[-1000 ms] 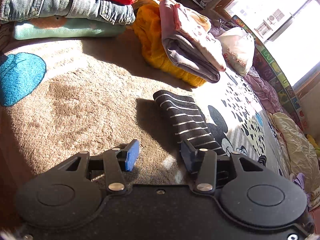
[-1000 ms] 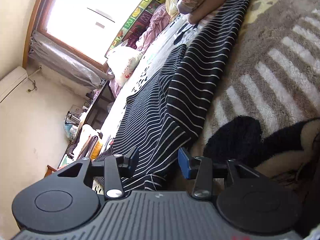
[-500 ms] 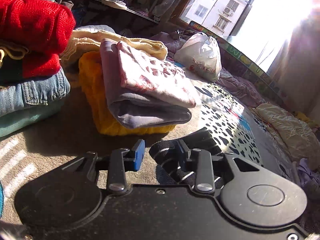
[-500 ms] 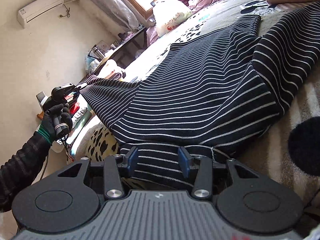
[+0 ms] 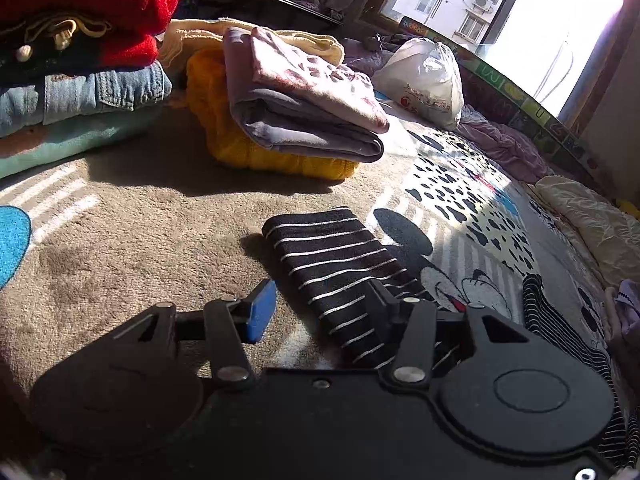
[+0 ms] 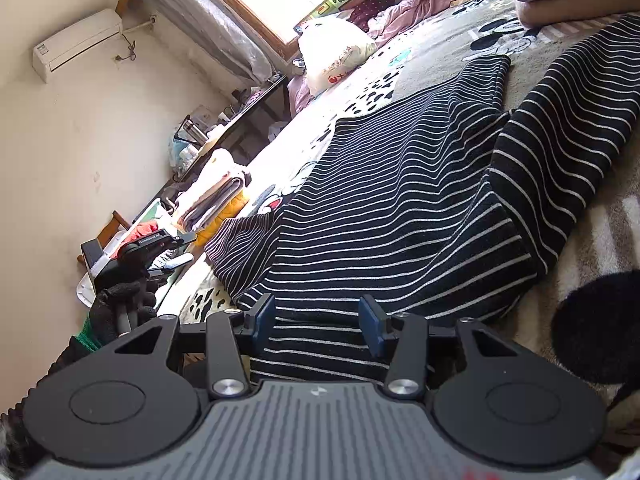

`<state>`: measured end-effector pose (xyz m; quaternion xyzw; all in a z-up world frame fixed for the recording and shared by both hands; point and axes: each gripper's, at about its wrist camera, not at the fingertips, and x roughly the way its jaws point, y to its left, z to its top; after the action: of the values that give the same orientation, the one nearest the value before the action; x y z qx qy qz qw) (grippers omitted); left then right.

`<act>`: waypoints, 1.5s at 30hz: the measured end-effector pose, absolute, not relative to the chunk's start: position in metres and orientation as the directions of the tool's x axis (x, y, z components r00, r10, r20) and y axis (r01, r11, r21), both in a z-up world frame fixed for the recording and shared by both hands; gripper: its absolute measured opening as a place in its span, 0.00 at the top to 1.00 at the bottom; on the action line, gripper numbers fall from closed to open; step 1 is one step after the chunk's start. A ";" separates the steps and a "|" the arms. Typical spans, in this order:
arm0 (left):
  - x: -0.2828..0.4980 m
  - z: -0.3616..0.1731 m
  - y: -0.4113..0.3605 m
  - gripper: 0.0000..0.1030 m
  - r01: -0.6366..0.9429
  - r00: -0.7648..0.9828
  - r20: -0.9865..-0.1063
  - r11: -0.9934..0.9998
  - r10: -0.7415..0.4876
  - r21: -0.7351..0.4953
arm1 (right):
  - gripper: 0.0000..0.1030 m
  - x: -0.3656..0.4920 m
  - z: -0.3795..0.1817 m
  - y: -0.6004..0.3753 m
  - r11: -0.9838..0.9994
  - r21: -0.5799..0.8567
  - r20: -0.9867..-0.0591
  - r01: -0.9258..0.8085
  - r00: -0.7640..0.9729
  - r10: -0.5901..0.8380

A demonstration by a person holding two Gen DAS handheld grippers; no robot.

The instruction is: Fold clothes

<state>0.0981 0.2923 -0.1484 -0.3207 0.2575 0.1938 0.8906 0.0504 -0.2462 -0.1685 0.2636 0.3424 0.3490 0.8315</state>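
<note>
Well, the bed [image 5: 132,248], with its plush cartoon blanket, took up most of the room, and spread across it lay the striped top [image 6: 400,200], black with thin white lines, still flat and unfolded. A second before, the right-hand camera had looked along the garment at a steep tilt; by this moment it had levelled out and come in low over the hem. That suggested to me that the person had finished looking the piece over and was lining up for the first fold.

Behind it, along the far side, stood the stacks of finished clothes: the red jumper and jeans pile [image 5: 80,48], and the yellow knit with grey and pink pieces [image 5: 288,112] on top. They had not moved.

The striped sleeve [image 5: 332,264] lay out straight on the brown pile, its cuff pointing toward those stacks. Half a second earlier the left camera had been held low, with the sleeve nearly hidden behind the fingers; now it had lifted, and the sleeve ran up between them in plain sight.

The left gripper [image 5: 320,308] was wide open and held nothing, its right finger just over the sleeve's edge. The right gripper [image 6: 316,316] also stood wide open, empty, with the hem lying under the gap. As I judged it, neither had taken hold yet, so the fold itself was still to begin.
</note>
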 end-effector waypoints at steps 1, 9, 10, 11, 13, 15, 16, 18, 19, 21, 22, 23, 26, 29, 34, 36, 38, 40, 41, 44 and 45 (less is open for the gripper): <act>0.104 -0.157 0.306 0.53 -0.526 0.786 -0.599 0.677 0.154 -0.516 | 0.54 0.050 -0.168 -0.246 0.616 0.678 -0.381 -0.401 0.525 0.761; 0.132 -0.134 0.335 0.97 -0.502 0.814 -0.553 0.691 0.175 -0.520 | 0.53 0.044 -0.177 -0.253 0.630 0.690 -0.404 -0.357 0.532 0.744; 0.126 -0.131 0.337 0.97 -0.489 0.834 -0.518 0.691 0.192 -0.532 | 0.53 0.046 -0.177 -0.253 0.630 0.693 -0.407 -0.350 0.531 0.743; 0.121 -0.129 0.340 0.96 -0.479 0.847 -0.491 0.691 0.203 -0.541 | 0.53 0.048 -0.178 -0.253 0.632 0.694 -0.414 -0.346 0.526 0.743; 0.128 -0.144 0.342 0.79 -0.537 0.782 -0.588 0.705 0.210 -0.463 | 0.52 0.049 -0.181 -0.251 0.639 0.689 -0.432 -0.341 0.514 0.741; 0.124 -0.153 0.341 0.74 -0.554 0.757 -0.616 0.713 0.216 -0.431 | 0.51 0.050 -0.183 -0.249 0.641 0.688 -0.443 -0.341 0.503 0.742; 0.120 -0.150 0.341 0.68 -0.571 0.750 -0.620 0.697 0.229 -0.433 | 0.51 0.050 -0.184 -0.248 0.641 0.687 -0.446 -0.341 0.498 0.744; 0.111 -0.138 0.336 0.58 -0.616 0.730 -0.620 0.670 0.288 -0.414 | 0.51 0.051 -0.182 -0.247 0.640 0.688 -0.449 -0.343 0.492 0.746; 0.108 -0.132 0.333 0.57 -0.622 0.731 -0.610 0.666 0.305 -0.412 | 0.51 0.052 -0.178 -0.248 0.641 0.684 -0.448 -0.348 0.494 0.745; 0.107 -0.117 0.320 0.57 -0.561 0.786 -0.561 0.680 0.259 -0.473 | 0.51 0.054 -0.166 -0.251 0.653 0.669 -0.446 -0.356 0.510 0.736; 0.111 -0.109 0.311 0.57 -0.522 0.811 -0.540 0.696 0.226 -0.493 | 0.51 0.057 -0.159 -0.254 0.657 0.664 -0.441 -0.357 0.523 0.729; 0.117 -0.102 0.300 0.57 -0.482 0.832 -0.520 0.715 0.192 -0.507 | 0.51 0.063 -0.152 -0.258 0.664 0.659 -0.437 -0.353 0.539 0.720; 0.150 -0.086 0.254 0.55 -0.325 0.875 -0.482 0.785 0.039 -0.527 | 0.51 0.092 -0.132 -0.272 0.694 0.639 -0.426 -0.332 0.598 0.679; 0.187 -0.083 0.205 0.55 -0.195 0.876 -0.472 0.824 -0.097 -0.532 | 0.51 0.129 -0.114 -0.286 0.727 0.614 -0.416 -0.308 0.656 0.629; 0.246 -0.099 0.149 0.55 -0.114 0.832 -0.512 0.839 -0.212 -0.532 | 0.51 0.200 -0.103 -0.306 0.753 0.615 -0.425 -0.234 0.706 0.566; 0.267 -0.108 0.137 0.55 -0.104 0.815 -0.527 0.835 -0.239 -0.540 | 0.51 0.231 -0.105 -0.313 0.763 0.616 -0.445 -0.194 0.713 0.541; 0.285 -0.115 0.130 0.55 -0.097 0.804 -0.538 0.836 -0.255 -0.540 | 0.50 0.258 -0.109 -0.317 0.769 0.619 -0.467 -0.157 0.714 0.522; 0.300 -0.122 0.126 0.55 -0.093 0.793 -0.547 0.835 -0.267 -0.542 | 0.50 0.288 -0.122 -0.320 0.775 0.624 -0.510 -0.100 0.699 0.501; 0.306 -0.125 0.126 0.55 -0.089 0.788 -0.550 0.833 -0.276 -0.546 | 0.50 0.299 -0.129 -0.319 0.780 0.620 -0.532 -0.079 0.688 0.493; 0.321 -0.139 0.127 0.54 -0.086 0.770 -0.562 0.825 -0.301 -0.559 | 0.50 0.331 -0.152 -0.317 0.794 0.608 -0.597 -0.021 0.647 0.475; 0.323 -0.144 0.128 0.53 -0.083 0.765 -0.562 0.817 -0.315 -0.571 | 0.50 0.339 -0.160 -0.315 0.796 0.605 -0.617 -0.007 0.627 0.475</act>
<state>0.3229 0.1279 -0.1439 -0.2954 0.3368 -0.0652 0.8917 0.3392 -0.3149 -0.1600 0.2867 0.4082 0.1407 0.8552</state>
